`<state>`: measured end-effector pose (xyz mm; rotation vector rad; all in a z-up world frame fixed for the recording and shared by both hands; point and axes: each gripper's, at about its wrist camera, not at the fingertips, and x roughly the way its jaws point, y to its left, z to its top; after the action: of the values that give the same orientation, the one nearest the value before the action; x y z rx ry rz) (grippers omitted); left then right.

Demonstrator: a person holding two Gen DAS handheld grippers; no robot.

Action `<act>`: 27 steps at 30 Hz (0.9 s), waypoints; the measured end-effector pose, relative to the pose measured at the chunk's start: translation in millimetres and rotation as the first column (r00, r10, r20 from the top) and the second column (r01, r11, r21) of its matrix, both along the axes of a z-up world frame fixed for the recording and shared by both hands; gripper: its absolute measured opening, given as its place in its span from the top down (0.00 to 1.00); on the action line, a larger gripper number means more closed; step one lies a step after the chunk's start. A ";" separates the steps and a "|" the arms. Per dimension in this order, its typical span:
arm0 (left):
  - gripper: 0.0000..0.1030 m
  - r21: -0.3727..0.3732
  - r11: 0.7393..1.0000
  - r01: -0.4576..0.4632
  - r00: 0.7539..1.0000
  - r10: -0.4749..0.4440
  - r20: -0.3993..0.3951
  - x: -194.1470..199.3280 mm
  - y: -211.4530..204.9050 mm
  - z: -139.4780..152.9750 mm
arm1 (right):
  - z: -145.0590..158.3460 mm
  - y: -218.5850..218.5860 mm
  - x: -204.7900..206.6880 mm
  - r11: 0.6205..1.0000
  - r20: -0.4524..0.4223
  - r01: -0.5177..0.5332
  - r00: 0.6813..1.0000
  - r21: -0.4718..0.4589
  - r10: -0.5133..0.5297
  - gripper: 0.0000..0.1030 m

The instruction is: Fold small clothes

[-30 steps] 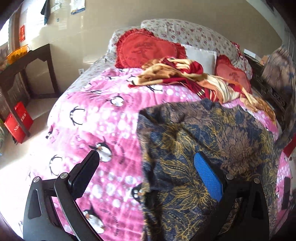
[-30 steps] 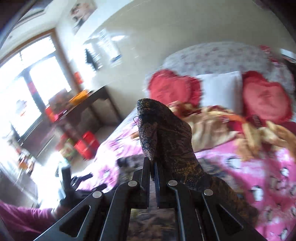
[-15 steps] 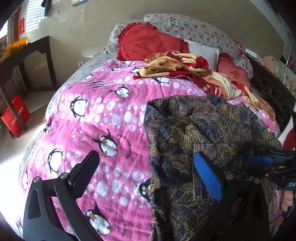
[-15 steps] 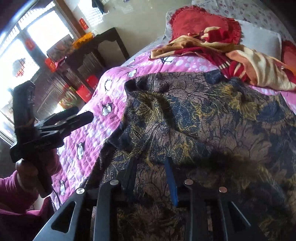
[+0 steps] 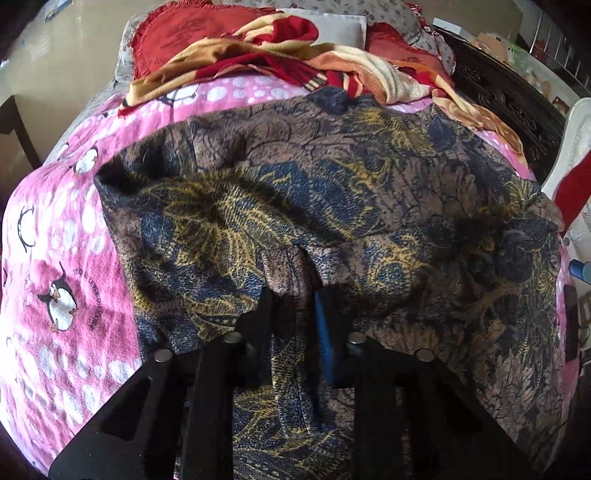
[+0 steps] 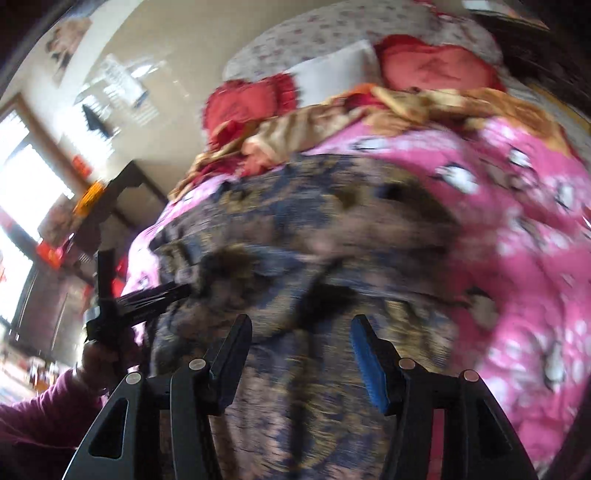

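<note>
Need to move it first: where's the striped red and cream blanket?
In the left wrist view, the striped blanket lies bunched at the bed's far end, between the red cushions and the dark patterned garment.

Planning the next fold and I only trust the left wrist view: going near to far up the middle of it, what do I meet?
left gripper, closing on a pinch of cloth → patterned garment → pink penguin blanket → red-and-tan blanket → white pillow.
</note>
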<state>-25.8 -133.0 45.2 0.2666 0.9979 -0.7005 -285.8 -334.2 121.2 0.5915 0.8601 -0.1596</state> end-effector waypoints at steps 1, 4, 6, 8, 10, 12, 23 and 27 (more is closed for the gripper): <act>0.89 -0.019 1.000 0.008 1.000 -0.008 0.001 -1.3 1.8 8.0 | -0.1 -9.8 -8.2 1.000 -0.005 0.031 1.000 0.004 -0.031 0.48; 0.90 -0.089 0.996 0.025 0.999 -0.023 0.024 -1.4 13.5 42.2 | -4.2 -33.3 -19.9 0.993 0.015 0.113 0.993 0.032 -0.114 0.48; 0.91 -0.109 0.994 0.029 0.998 -0.022 0.067 -0.6 22.4 66.3 | -1.6 -41.7 -17.6 0.988 0.034 0.153 0.988 -0.004 -0.153 0.48; 0.91 -0.126 0.992 0.020 0.996 -0.008 0.092 2.6 32.9 87.1 | 3.2 -44.6 -10.5 0.981 0.030 0.165 0.986 -0.105 -0.163 0.48; 0.91 -0.146 0.989 0.002 0.995 0.013 0.100 6.9 45.2 104.9 | 4.3 -46.5 -1.7 0.965 -0.007 0.171 0.984 -0.199 -0.176 0.48; 0.91 -0.163 0.986 -0.019 0.995 0.035 0.095 10.1 57.3 118.5 | 2.4 -50.5 3.1 0.961 -0.027 0.151 0.987 -0.233 -0.161 0.48; 0.91 -0.151 0.989 0.009 0.992 0.011 0.127 -4.4 74.4 144.3 | 6.5 -58.6 33.4 0.988 0.040 0.148 0.988 -0.034 -0.146 0.48; 0.91 -0.150 0.988 0.020 0.993 -0.002 0.118 -10.8 72.0 141.7 | 4.7 -66.3 59.8 0.982 -0.024 0.188 0.982 0.022 -0.188 0.48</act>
<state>-36.6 -61.0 186.9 0.1787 0.8278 -0.7583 -226.0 -400.5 125.9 0.6944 0.8278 -0.3282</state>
